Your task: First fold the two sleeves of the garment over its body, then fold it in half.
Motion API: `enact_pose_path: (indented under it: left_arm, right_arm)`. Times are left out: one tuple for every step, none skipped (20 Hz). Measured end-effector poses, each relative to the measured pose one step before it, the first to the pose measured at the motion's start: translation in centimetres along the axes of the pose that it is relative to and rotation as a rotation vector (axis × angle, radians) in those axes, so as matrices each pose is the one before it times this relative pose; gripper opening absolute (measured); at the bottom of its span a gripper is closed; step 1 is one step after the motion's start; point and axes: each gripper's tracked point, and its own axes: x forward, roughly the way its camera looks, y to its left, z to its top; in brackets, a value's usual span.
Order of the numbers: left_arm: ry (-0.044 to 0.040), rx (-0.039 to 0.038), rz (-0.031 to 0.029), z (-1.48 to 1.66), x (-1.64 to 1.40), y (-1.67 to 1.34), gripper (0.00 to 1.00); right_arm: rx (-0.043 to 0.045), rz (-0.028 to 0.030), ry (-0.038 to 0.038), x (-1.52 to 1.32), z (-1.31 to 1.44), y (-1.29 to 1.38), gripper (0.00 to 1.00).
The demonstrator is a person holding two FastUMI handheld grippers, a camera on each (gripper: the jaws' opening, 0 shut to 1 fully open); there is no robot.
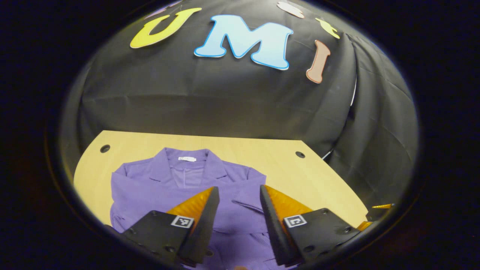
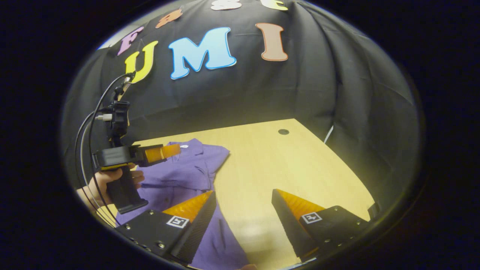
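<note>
Purple garment (image 1: 180,187) flat on the table (image 1: 300,176), collar far, long axis running away from the person, sleeves apparently already over its body; left gripper (image 1: 237,204) above its near half, jaws open and empty; right gripper (image 2: 243,210) open over bare wood just beside its edge; no containers.

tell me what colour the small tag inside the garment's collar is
White, a small neck tag inside the collar of the purple garment. It shows best in the left gripper view.
</note>
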Motion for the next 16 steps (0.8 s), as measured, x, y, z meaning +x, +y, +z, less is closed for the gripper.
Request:
enact_pose_path:
  left_arm:
    - [-0.01214,0.00458,0.00765,0.131,-0.550,0.410,0.75]
    - [-0.01124,0.00072,0.01356,0.045,-0.825,0.633,0.76]
    - [-0.00408,-0.00523,-0.00179,-0.122,-0.676,0.394,0.82]
    - [-0.00255,-0.00633,0.00357,-0.160,-0.972,0.439,0.88]
    - [-0.00330,0.00165,0.01192,-0.101,-0.951,0.723,0.89]
    - [-0.00309,0.00466,0.00550,-0.255,-1.089,0.695,0.95]
    - [0.00200,0.00426,0.01301,-0.299,-1.067,0.773,0.95]
    - [0.00199,0.00233,0.00432,-0.396,-1.235,0.755,0.89]
    - [0.00114,0.00131,0.01000,-0.499,-1.324,0.849,0.95]
    - [0.00200,0.00348,0.00302,-0.392,-1.137,0.629,0.95]
    - [0.00518,0.00593,0.00938,-0.704,-1.134,0.772,0.98]
    - [0.00059,0.00879,0.00949,-0.591,-1.171,0.840,0.98]
    - [0.00355,0.00967,0.00959,-0.694,-1.192,0.849,0.98]
    - [0.00675,0.00638,0.00312,-0.712,-0.953,0.623,0.95]
    - [0.00675,0.00335,0.00129,-0.829,-1.002,0.526,0.95]
    - [-0.00263,0.00155,0.00086,-0.643,-1.118,0.567,0.95]
  right_arm:
    - [-0.00219,0.00107,-0.00056,-0.222,-0.111,0.356,0.93]
    - [-0.00261,-0.00049,0.00042,-0.243,-0.165,0.268,0.93]
    - [-0.00524,-0.00022,0.00209,-0.097,-0.373,0.317,0.93]
    - [-0.00712,0.00004,0.00510,-0.180,-0.341,0.318,0.93]
    - [-0.00653,0.00180,0.00361,-0.149,-0.439,0.384,0.93]
    - [-0.00634,0.00401,0.00414,-0.213,-0.358,0.486,0.93]
    - [-0.00465,0.00162,0.00720,-0.125,-0.668,0.425,0.93]
    - [-0.00547,0.00264,0.01040,-0.203,-0.731,0.492,0.93]
    - [-0.00647,-0.00209,0.01041,-0.288,-0.686,0.414,0.93]
    - [-0.00531,-0.00395,0.00878,-0.260,-0.546,0.274,0.93]
    - [-0.00409,-0.00370,0.00842,-0.281,-0.718,0.369,0.93]
    - [-0.00431,-0.00267,0.00267,-0.434,-0.443,0.321,0.93]
    - [-0.00357,-0.00639,0.00399,-0.291,-0.570,0.262,0.93]
    - [-0.00170,-0.00385,0.00660,-0.309,-0.517,0.202,0.93]
    - [0.00041,-0.00230,0.00185,-0.270,-0.642,0.293,0.93]
    - [-0.00062,-0.00255,0.00203,-0.274,-0.424,0.223,0.93]
